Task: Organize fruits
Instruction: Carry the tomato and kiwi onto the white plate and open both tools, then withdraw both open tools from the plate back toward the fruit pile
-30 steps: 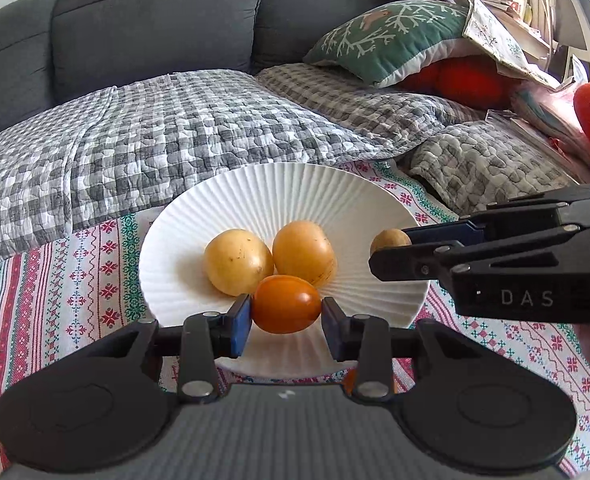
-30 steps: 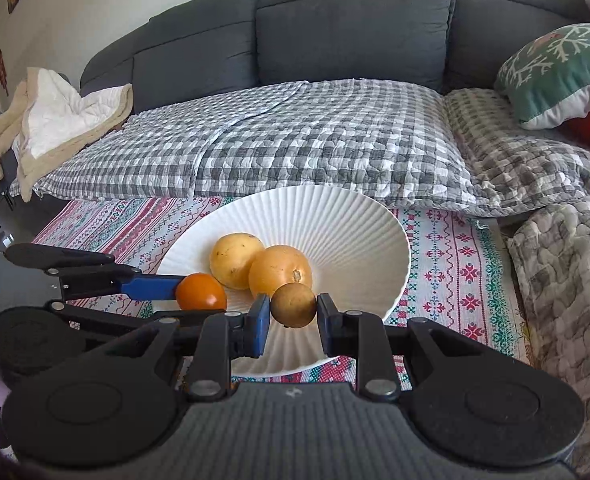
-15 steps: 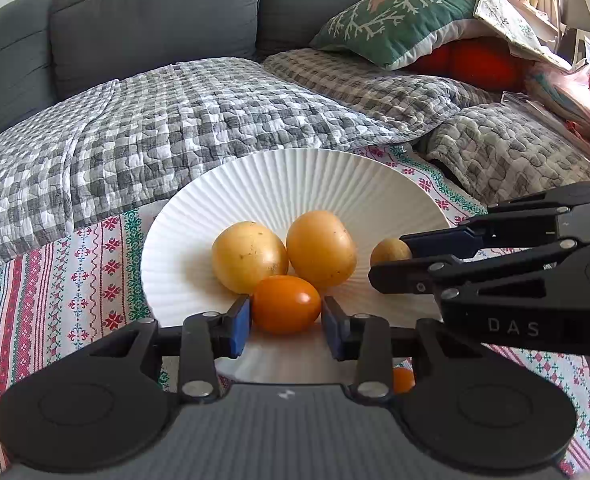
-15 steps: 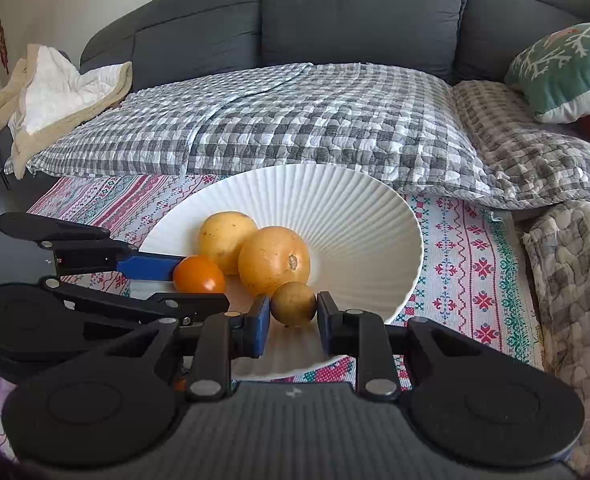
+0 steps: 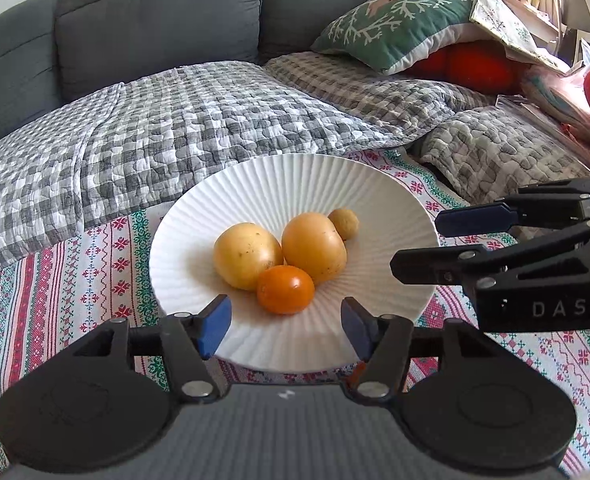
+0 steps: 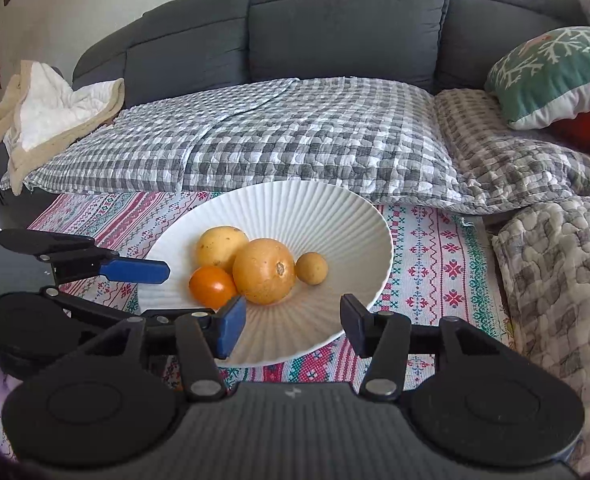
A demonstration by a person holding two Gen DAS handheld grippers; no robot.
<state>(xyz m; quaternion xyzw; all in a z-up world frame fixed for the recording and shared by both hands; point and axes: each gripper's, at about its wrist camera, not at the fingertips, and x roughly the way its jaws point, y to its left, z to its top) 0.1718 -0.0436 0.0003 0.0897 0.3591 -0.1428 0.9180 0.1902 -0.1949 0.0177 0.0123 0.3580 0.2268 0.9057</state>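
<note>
Behind everything stands a dark grey sofa [image 6: 347, 20], its seat covered by a grey-and-white checked quilt [image 6: 295, 136]. On the sofa's right end lies a green cushion with a white snowflake pattern [image 5: 399, 28], and a cream-edged white blanket [image 6: 51, 112] is heaped on the left armrest. In front of the sofa a woven cloth with red, green and white bands [image 5: 67, 264] is spread flat, and on it rests a white ribbed plate [image 5: 295, 184].

All four fruits sit together on the plate. A pale yellow fruit [image 5: 248, 255] is at the left, touching a larger golden-yellow fruit [image 5: 313, 248] beside it. A small orange tomato-like fruit [image 5: 285, 289] rests against the near side of both. The smallest, a tan round fruit [image 5: 343, 223], lies just behind the right side of the golden-yellow one.

Next comes the left gripper [image 5: 286, 328], whose blue-padded jaws are spread wide over the plate's near edge, holding nothing; the orange fruit lies just ahead of them, apart from both pads. Likewise the right gripper [image 6: 293, 326] is released, its jaws wide apart and empty above the plate's near rim. Each gripper shows in the other's view, at the plate's side.
</note>
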